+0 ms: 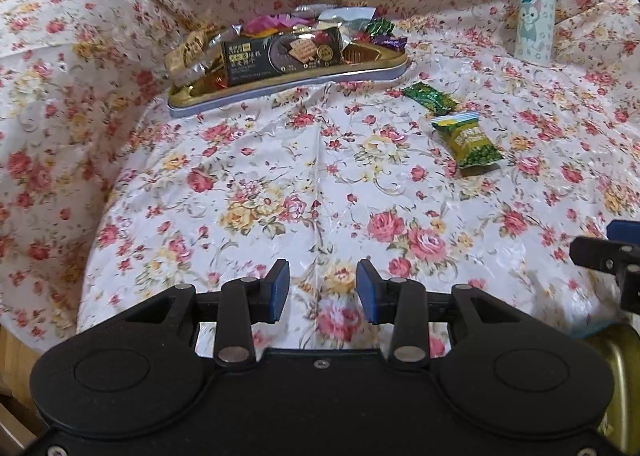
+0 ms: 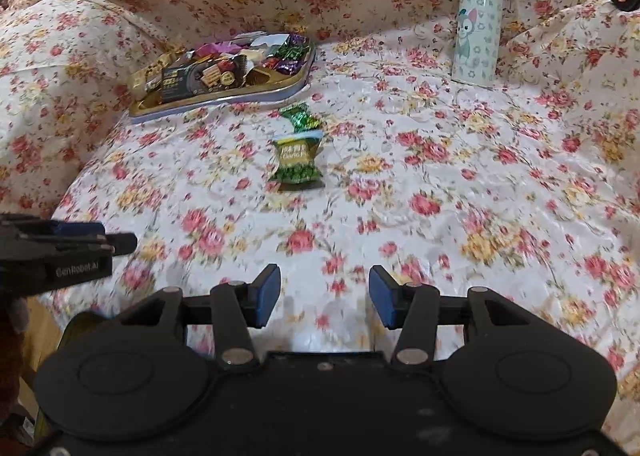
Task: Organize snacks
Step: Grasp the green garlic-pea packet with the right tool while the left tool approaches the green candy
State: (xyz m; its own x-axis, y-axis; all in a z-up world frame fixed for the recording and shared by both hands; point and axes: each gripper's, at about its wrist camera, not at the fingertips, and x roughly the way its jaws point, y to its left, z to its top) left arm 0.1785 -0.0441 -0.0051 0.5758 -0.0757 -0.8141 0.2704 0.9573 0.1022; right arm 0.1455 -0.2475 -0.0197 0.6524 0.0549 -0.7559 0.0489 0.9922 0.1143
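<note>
A shallow gold tray [image 1: 288, 86] [image 2: 224, 102] with a blue rim sits at the back of the flowered cloth. It holds several wrapped snacks, among them a long black cracker pack [image 1: 280, 50] [image 2: 196, 78]. Two loose snacks lie on the cloth in front of the tray: a shiny green candy [image 1: 430, 98] [image 2: 299, 117] and, nearer, a green pea packet [image 1: 466, 142] [image 2: 297, 162]. My left gripper [image 1: 322, 284] stands open over bare cloth, well short of both. My right gripper [image 2: 324, 288] is open too, pointed toward the pea packet, with nothing between its fingers.
A white bottle [image 1: 536, 12] [image 2: 478, 24] with a cartoon cat and teal cap stands at the back right. Cloth-covered folds rise behind and to the left. Each gripper shows at the other view's edge. A gold tin [image 1: 616, 360] lies near the front table edge.
</note>
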